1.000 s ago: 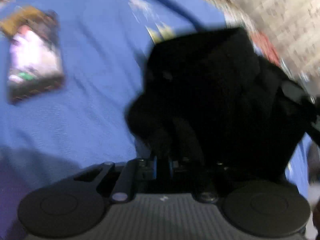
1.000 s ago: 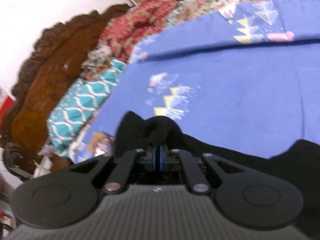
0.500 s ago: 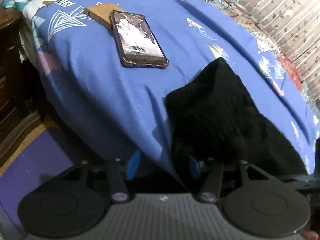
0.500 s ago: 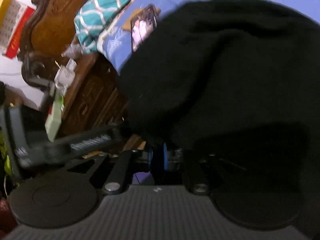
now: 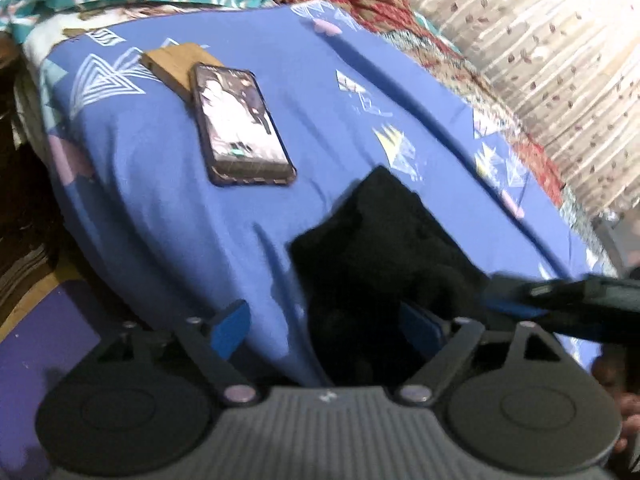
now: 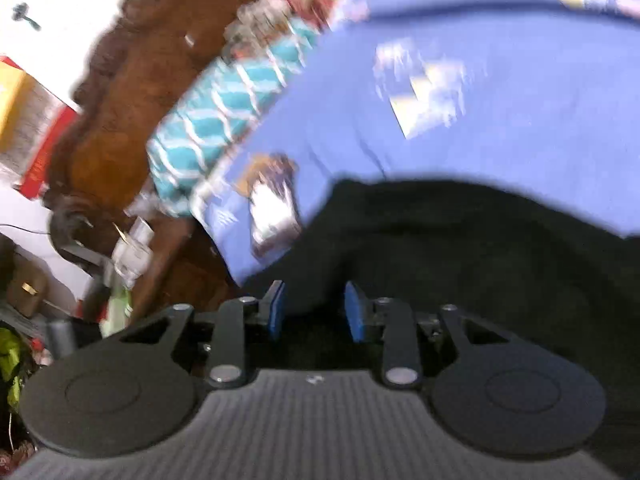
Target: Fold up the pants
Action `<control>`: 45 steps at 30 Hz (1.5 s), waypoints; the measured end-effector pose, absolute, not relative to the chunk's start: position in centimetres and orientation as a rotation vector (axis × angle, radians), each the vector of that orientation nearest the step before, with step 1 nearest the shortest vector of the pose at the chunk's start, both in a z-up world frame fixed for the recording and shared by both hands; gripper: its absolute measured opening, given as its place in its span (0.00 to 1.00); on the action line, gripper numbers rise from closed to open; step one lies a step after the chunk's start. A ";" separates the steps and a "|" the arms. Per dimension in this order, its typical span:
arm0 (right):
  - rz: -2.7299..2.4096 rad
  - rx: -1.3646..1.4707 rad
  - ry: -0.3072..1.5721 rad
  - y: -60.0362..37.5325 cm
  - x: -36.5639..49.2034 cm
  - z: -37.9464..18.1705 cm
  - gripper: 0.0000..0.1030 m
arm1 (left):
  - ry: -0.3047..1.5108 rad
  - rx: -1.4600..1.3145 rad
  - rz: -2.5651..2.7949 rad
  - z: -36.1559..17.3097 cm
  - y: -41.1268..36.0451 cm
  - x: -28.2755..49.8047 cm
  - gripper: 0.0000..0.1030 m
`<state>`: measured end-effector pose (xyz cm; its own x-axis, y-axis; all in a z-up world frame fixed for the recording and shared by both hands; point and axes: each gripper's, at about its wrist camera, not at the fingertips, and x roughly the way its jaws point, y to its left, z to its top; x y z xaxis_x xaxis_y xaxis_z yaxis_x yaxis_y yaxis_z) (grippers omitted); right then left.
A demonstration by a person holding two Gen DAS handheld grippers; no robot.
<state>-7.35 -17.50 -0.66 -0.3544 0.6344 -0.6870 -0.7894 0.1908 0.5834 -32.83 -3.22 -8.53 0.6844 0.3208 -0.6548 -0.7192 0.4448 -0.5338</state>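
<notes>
Across most of both views runs the blue bedsheet, w/ its near edge dropping off to the floor at lower left of the left wrist view; lots of bare sheet beyond and to the right of the garment. On it, near that front edge, lie the black pants, bunched, one end hanging over the edge between the left gripper fingers. Left gripper's blue pads are spread wide, not pinching anything. Right gripper also has its pads apart, cloth just ahead of them; contact can't be told, view is blurred. Carved wooden headboard and teal pillow bound the far left side. Closer obstacles: phone lying face up just beyond the pants, overlapping a small tan block.
</notes>
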 end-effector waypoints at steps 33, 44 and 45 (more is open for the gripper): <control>0.786 0.416 1.001 -47.0 2.9 -0.8 0.33 | 0.847 -0.454 0.676 -10.6 2.4 -17.8 0.48; 0.046 0.682 0.585 -72.3 5.8 -1.0 0.62 | 0.888 -0.472 0.903 -9.2 1.8 -18.3 0.32; 0.052 0.677 0.594 -72.3 6.3 -1.5 0.62 | 0.895 -0.476 0.925 -9.0 1.7 -18.5 0.44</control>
